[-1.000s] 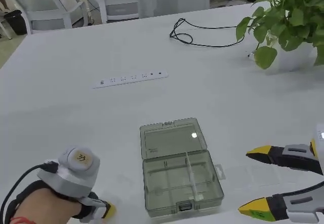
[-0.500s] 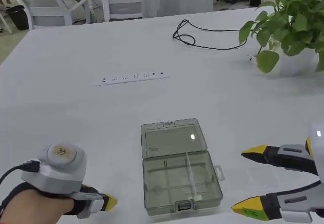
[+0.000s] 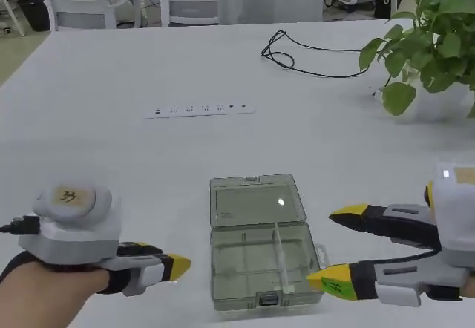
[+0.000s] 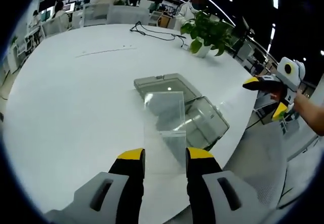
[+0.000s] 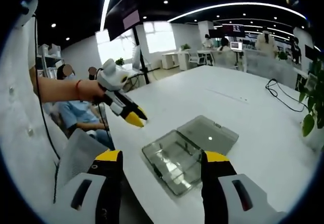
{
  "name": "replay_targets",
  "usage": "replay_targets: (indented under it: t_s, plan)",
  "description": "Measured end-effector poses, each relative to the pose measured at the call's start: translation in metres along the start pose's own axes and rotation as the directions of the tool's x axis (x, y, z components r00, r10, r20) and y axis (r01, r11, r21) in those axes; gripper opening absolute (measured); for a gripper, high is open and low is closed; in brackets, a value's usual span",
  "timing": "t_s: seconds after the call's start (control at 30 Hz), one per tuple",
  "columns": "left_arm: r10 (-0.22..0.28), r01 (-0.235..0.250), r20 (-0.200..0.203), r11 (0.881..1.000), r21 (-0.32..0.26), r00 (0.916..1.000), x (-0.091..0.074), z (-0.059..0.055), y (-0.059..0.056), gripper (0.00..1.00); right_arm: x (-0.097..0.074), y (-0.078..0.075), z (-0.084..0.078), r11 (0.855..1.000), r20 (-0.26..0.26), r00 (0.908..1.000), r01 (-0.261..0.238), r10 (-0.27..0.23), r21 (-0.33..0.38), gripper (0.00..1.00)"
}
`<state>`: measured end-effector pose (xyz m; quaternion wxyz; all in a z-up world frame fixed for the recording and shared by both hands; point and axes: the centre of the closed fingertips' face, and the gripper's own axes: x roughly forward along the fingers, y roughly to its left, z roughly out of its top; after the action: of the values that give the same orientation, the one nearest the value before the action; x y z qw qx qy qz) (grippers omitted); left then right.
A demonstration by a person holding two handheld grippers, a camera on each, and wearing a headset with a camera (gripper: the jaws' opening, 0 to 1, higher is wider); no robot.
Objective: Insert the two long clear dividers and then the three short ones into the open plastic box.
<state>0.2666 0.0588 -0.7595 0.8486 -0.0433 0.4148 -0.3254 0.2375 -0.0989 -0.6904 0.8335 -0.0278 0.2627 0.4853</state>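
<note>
two grippers, one open box, and two clear dividers to count: one held, one already in the box.

on the left of the head view the left gripper (image 3: pixel 177 267) lies low over the white table (image 3: pixel 111 165), its yellow tips pointing right toward the box. in the left gripper view its jaws are set narrow, closed on the held divider (image 4: pixel 164 125). this is a clear rectangular sheet standing upright between the two yellow tips, pinched by its lower side edges. the sheet rises in front of the box and is apart from it. whether it is a long or a short one i cannot tell.

in the middle sits the plastic box (image 3: pixel 234 269), its lid laid flat open on the far side and its base toward the person. one standing divider (image 3: pixel 280 257) runs front to back in the base, right of its middle.

on the right the right gripper (image 3: pixel 338 246) points left, jaws spread wide with nothing between them. its nearer tip comes up against the right wall of the base; whether it touches i cannot tell. the farther tip is apart from the box, level with the hinge. in the right gripper view the box lies beyond the open jaws, with the left gripper across it.

at the back, left to right, are one power strip (image 3: pixel 199 110), one black cable (image 3: pixel 297 52) and one potted plant (image 3: pixel 430 46).
</note>
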Motion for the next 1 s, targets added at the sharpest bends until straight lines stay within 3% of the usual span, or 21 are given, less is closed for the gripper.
replay_targets:
  t_s: [0.1,0.17,0.4,0.7,1.0]
  plan:
    - [-0.029,0.03,0.03,0.999,-0.016,0.9991,0.0,0.005,-0.011,0.3,0.007,0.003,0.01,0.999,0.019,0.9998,0.006,-0.006,0.038,0.59]
    - [-0.046,0.048,0.048,0.998,-0.027,0.9978,0.0,0.008,-0.018,0.3,0.011,0.002,0.016,0.993,0.03,0.9993,0.019,-0.023,0.114,0.54]
    - [-0.121,0.127,0.13,0.991,-0.035,0.9841,0.001,0.021,-0.045,0.3,0.028,0.0,0.036,0.973,0.086,0.9927,0.063,-0.084,0.223,0.39]
    - [-0.18,0.186,0.182,0.982,-0.016,0.9666,0.003,0.032,-0.069,0.3,0.054,0.01,0.03,0.945,0.044,0.9944,0.077,-0.096,0.317,0.26]
    - [-0.211,0.209,0.188,0.977,0.032,0.9592,0.005,0.036,-0.081,0.3,0.066,0.015,0.027,0.918,0.027,0.9943,0.084,-0.103,0.388,0.18]
